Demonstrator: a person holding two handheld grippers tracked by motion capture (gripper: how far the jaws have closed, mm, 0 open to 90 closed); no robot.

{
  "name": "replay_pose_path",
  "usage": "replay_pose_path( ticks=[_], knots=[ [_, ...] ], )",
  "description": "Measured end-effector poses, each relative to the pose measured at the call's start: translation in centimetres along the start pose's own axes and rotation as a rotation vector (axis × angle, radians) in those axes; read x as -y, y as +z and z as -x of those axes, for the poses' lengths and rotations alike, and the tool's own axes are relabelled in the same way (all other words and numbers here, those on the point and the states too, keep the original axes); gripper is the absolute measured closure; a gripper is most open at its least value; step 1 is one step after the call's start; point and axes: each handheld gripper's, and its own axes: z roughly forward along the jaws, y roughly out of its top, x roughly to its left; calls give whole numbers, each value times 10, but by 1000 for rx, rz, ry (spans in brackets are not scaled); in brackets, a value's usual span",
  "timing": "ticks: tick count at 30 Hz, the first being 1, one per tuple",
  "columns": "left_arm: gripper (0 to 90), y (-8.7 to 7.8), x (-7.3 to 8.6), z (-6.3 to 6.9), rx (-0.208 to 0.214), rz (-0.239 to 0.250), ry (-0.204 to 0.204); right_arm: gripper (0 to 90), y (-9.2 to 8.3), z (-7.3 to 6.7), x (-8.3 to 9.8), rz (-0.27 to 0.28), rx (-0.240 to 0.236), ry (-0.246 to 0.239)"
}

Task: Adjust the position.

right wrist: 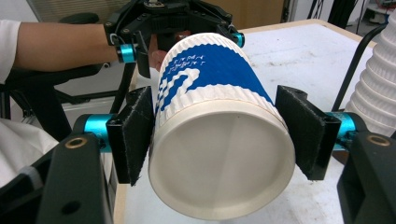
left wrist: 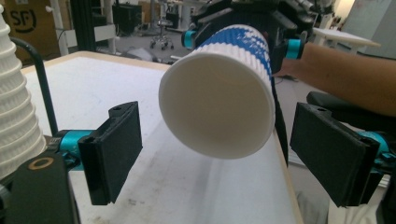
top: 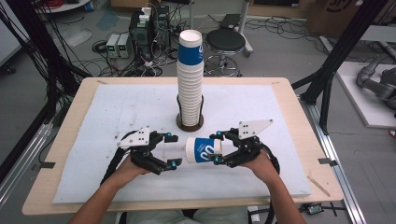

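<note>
A blue and white ribbed paper cup (top: 204, 150) lies level above the white mat, held in the air. My right gripper (top: 216, 148) is shut on it near its base, a pad on each side (right wrist: 219, 133). The cup's base (right wrist: 219, 154) faces the right gripper view. Its open mouth (left wrist: 217, 100) points at my left gripper (top: 174, 150), which stands open just short of the rim, with its pads (left wrist: 114, 149) well apart from the cup. A tall stack of the same cups (top: 190, 79) stands upright in a dark round holder (top: 189, 123) behind both grippers.
The white mat (top: 116, 112) covers most of the wooden table (top: 299, 121). The cup stack's black wire post (left wrist: 39, 84) rises at the left of the left gripper view. Beyond the table are a stool (top: 225, 42), electronics boxes (top: 142, 30) and black frame posts (top: 336, 51).
</note>
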Motion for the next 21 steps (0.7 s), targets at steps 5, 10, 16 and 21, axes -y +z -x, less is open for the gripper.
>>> replay_pose_path(
  ticks=[5,10,16,21],
  knots=[
    [165,1,0,2,22,22,-2,313,1,0,2,16,-11,0],
    [159,6,-2,4,61,51,-4,313,3,-1,4,40,-40,0],
    [158,9,-2,5,68,54,-4,313,4,-1,4,57,-71,2],
    [159,13,-2,5,82,61,-5,313,6,-1,5,73,-103,14]
  ],
)
